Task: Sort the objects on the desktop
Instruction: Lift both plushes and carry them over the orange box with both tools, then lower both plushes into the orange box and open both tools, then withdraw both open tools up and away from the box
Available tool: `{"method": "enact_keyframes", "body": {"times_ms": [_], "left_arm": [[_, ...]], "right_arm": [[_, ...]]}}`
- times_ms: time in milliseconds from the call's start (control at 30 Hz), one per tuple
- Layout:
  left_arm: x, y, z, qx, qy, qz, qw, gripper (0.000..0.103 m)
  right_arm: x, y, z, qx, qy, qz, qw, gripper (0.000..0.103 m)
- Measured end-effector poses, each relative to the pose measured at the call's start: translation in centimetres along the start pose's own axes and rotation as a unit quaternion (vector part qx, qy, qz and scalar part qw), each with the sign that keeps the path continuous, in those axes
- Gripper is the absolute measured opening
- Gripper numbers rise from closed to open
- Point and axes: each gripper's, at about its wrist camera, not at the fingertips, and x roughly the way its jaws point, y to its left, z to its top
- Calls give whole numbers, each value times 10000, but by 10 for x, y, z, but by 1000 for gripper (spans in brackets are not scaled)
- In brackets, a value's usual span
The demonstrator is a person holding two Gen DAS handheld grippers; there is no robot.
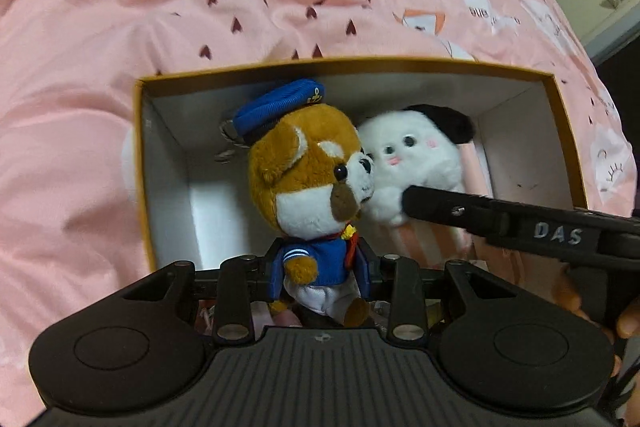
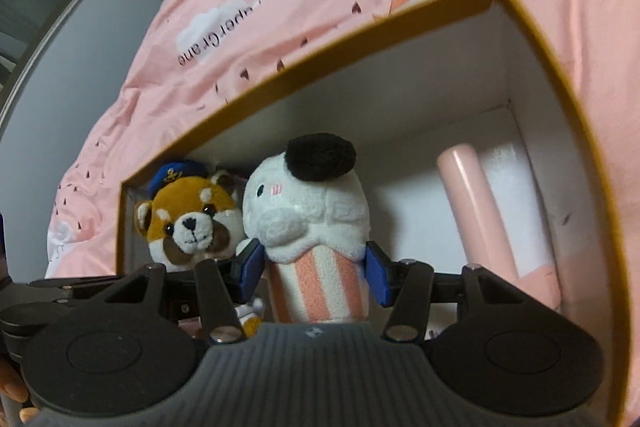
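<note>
Left tool (image 1: pixel 320 267) clamped on sailor dog plush (image 1: pixel 308 183), over open box (image 1: pixel 144 163). Right tool (image 2: pixel 316 277) gripping white plush (image 2: pixel 312 223), beside pink tube (image 2: pixel 476 211)

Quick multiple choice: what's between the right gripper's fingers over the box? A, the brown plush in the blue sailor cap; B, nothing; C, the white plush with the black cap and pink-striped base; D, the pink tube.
C: in the right wrist view the right gripper has its blue pads on either side of the white plush, at its striped base, above the box.
</note>
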Motion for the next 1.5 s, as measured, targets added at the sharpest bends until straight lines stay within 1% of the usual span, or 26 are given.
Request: {"method": "enact_keyframes", "body": {"times_ms": [67,133,200,300,333,400,467,533,567,600,633,667,700,733,800,833,900,1000,1100,1200,1300,1433,1500], "left_arm": [[7,0,3,42,157,37,9999,39],[12,0,5,33,258,9,9997,40],[15,0,6,21,357,8,9994,43],[14,0,7,34,388,-14,9992,44],[12,-1,6,28,372,-25,9993,45],[4,-3,2,48,262,-27,9996,50],[-7,-5,-2,122,166,-15,9998,53],[-19,-7,-5,184,38,84,9998,56],[-25,-7,-6,181,-104,192,9996,56],[-29,-8,-5,167,-306,339,9988,56],[-33,-8,-5,209,-466,449,9977,55],[-34,-8,-5,241,-540,489,9970,50],[-32,-8,-4,224,-554,495,9970,43],[-28,-6,-4,170,-519,490,9973,41],[-17,-4,-2,74,-484,475,9977,37],[-11,-3,-2,51,-467,529,9975,37],[-5,-7,-1,150,-544,813,9951,36],[-4,-10,-1,210,-538,935,9939,36],[-9,-11,-5,195,-588,1001,9930,36],[-25,-18,-14,280,-839,1089,9901,36],[-47,-30,-23,316,-1085,1106,9874,37],[-83,-51,-44,412,-1605,1211,9787,39],[-100,-62,-59,413,-1901,1248,9729,55]], "right_arm": [[7,-3,-1,41,80,-27,10000,56],[11,-5,-1,46,53,-18,10000,57],[10,-3,-1,-10,66,-51,10000,58],[8,-2,-1,-82,84,-58,9999,59],[6,-3,-1,-110,102,-35,9999,61],[2,-3,-1,-214,90,-130,9996,61],[-3,-2,-2,-414,4,-203,9989,61],[-8,0,-2,-660,-42,-276,9974,61],[-9,1,-3,-761,-45,-291,9967,61],[-11,2,-4,-853,-44,-295,9959,58],[-11,3,-4,-947,-46,-287,9951,51],[-11,5,-5,-1031,-49,-272,9943,46],[-10,6,-6,-1094,-47,-280,9936,45],[-9,6,-7,-1130,-27,-283,9932,41],[-7,5,-7,-1066,-29,-273,9939,41],[-6,4,-7,-1020,-45,-253,9945,41],[-4,2,-6,-908,-51,-164,9957,41],[3,-1,-5,-754,-55,-27,9971,41],[-2,3,-8,-829,-90,-63,9965,41],[-15,6,-12,-957,-179,-52,9952,40],[-40,15,-19,-1226,-440,-70,9915,40],[-80,32,-36,-1794,-948,-195,9790,40],[-104,42,-50,-2125,-1248,-291,9687,43]]}}
